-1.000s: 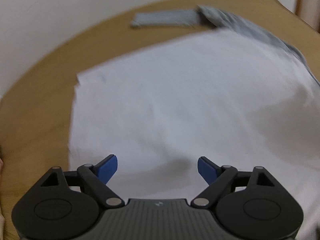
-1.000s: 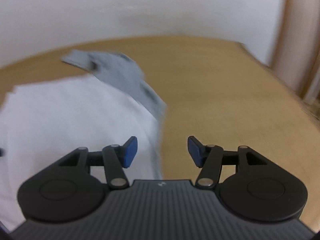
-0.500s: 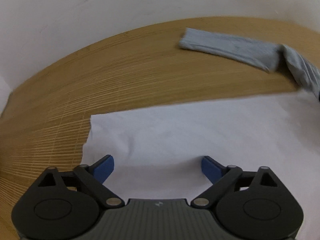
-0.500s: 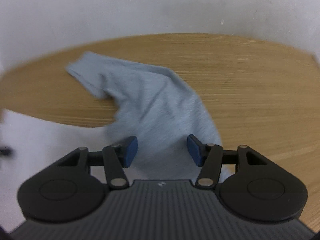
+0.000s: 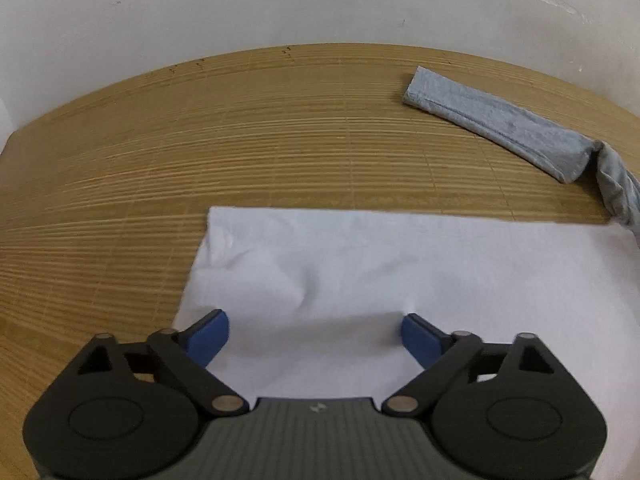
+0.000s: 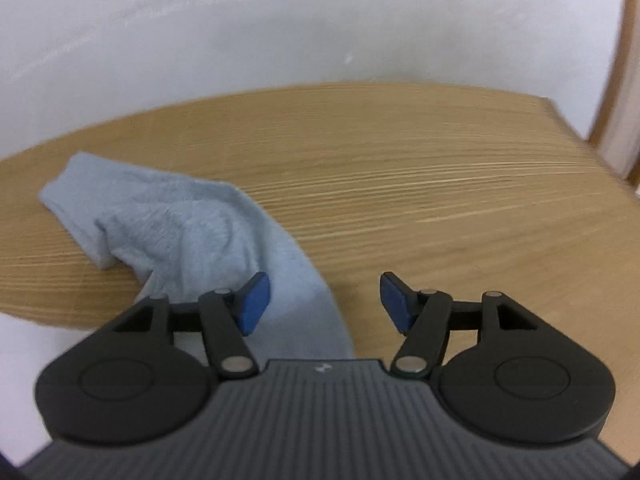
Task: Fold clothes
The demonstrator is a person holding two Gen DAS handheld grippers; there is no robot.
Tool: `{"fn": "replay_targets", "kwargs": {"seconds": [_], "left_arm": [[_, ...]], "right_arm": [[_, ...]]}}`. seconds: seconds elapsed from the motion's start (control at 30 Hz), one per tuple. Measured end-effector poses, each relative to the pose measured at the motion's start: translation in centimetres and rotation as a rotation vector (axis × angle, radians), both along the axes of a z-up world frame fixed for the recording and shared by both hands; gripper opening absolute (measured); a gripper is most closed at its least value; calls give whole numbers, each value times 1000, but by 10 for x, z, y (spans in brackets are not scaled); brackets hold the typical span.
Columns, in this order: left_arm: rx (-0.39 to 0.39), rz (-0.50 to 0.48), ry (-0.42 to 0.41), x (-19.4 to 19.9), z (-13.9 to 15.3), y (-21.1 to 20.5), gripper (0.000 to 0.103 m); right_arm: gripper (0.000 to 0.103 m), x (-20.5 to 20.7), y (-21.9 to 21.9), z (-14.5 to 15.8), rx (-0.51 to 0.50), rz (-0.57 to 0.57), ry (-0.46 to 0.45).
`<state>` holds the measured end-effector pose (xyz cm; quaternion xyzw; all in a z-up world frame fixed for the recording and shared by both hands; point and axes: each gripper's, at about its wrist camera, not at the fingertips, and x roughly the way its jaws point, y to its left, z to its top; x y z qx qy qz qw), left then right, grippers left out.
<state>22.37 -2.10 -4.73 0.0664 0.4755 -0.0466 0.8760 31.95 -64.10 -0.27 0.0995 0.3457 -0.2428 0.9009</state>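
A white garment [image 5: 360, 276] lies flat on the wooden table [image 5: 200, 152], its far left corner in the left wrist view. My left gripper [image 5: 315, 336] hovers over that corner area, open, with only flat cloth beneath its blue pads. A grey-blue sleeve [image 5: 496, 122] stretches across the table beyond the white cloth. In the right wrist view the same grey-blue fabric [image 6: 192, 232] lies crumpled ahead and to the left. My right gripper [image 6: 324, 304] is over its edge, its jaws opening, nothing pinched between them. White cloth [image 6: 36, 344] shows at the lower left.
A white wall [image 5: 280, 4] runs right behind the table's far edge. Bare wood [image 6: 460, 208] stretches to the right of the grey fabric. A wooden frame [image 6: 624, 80] stands past the table's right corner.
Both grippers swept toward the garment's far edge: the left from mid-cloth to the far left corner, the right from the side seam to the grey sleeve. The right jaws widened slightly.
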Motion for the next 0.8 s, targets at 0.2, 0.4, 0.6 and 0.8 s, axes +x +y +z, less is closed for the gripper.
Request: {"fn": "replay_targets", "kwargs": {"seconds": [0.2,0.4,0.6,0.8], "left_arm": [[-18,-67,-29,-50,19,12,93],[17,-152,-19,-118,30,9,93],[58,-124,-26,-202,30,11,93],[122,-45,-13,-286,29,21,93]], "right_arm": [[64,-119,30,17,6,-35,17],[64,-239,57,16,122,-143,28],[64,-323,76,8,285,-151,-21],[64,-388,94,-6,347,-69,-59]]}}
